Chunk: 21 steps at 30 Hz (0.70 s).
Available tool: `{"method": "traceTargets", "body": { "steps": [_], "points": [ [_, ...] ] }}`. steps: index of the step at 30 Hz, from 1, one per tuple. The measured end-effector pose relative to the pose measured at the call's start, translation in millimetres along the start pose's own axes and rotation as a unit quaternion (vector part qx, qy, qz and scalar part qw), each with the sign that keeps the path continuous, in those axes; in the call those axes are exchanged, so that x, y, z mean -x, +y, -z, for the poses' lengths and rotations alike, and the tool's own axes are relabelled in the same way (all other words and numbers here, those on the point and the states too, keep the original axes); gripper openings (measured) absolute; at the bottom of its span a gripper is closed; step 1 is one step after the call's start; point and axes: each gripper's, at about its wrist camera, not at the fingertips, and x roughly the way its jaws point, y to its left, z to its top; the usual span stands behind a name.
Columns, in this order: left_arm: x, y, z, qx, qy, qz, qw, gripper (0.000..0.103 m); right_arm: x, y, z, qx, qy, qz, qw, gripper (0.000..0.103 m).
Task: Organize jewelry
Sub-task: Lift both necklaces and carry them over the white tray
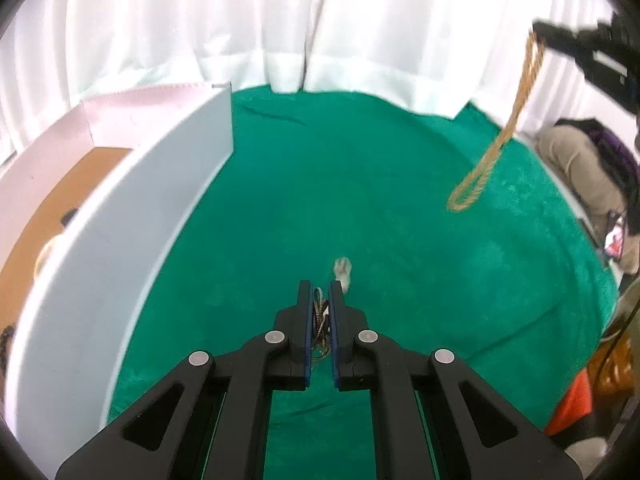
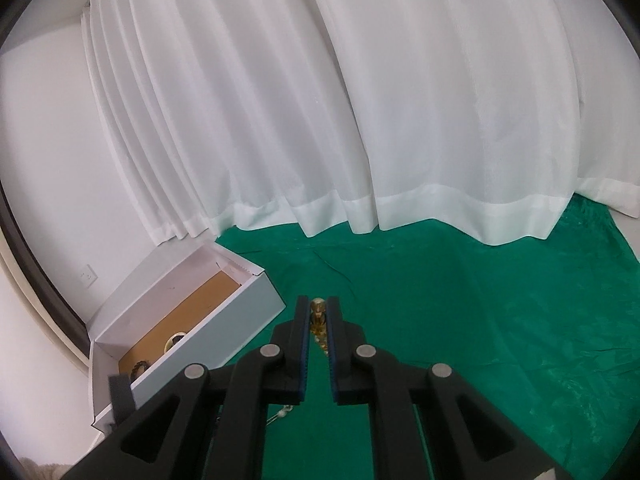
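My left gripper (image 1: 320, 286) is shut on a thin wire-like necklace (image 1: 320, 320) bunched between its jaws, just above the green cloth (image 1: 360, 184); its pale pendant (image 1: 343, 272) lies past the right fingertip. My right gripper (image 2: 318, 302) is shut on a gold chain (image 2: 318, 318). In the left wrist view that gripper (image 1: 538, 28) is high at the upper right, with the gold chain (image 1: 496, 140) hanging from it in a long loop above the cloth. An open white box (image 2: 224, 320) with a brown floor stands at the left and holds some jewelry (image 2: 175, 340).
White curtains (image 2: 400, 100) hang behind the green cloth. The box's near wall (image 1: 120, 248) rises close on the left of my left gripper. Bags and clothing (image 1: 584, 168) lie off the cloth's right edge. A small bead piece (image 2: 280, 414) lies near the box.
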Motion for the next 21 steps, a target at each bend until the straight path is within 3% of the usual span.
{"method": "traceTargets", "body": {
  "steps": [12,21],
  "points": [
    [41.0,33.0,-16.3,0.068,-0.028,0.028,0.9969,0.003,20.9,15.7,1.5,0.015,-0.010,-0.013,1.000,0.008],
    [72.1,39.6,-20.3,0.076,-0.036,0.042,0.9956,0.003,23.5,33.3,-0.6,0.028,-0.009,-0.032,0.999,0.008]
  ]
}}
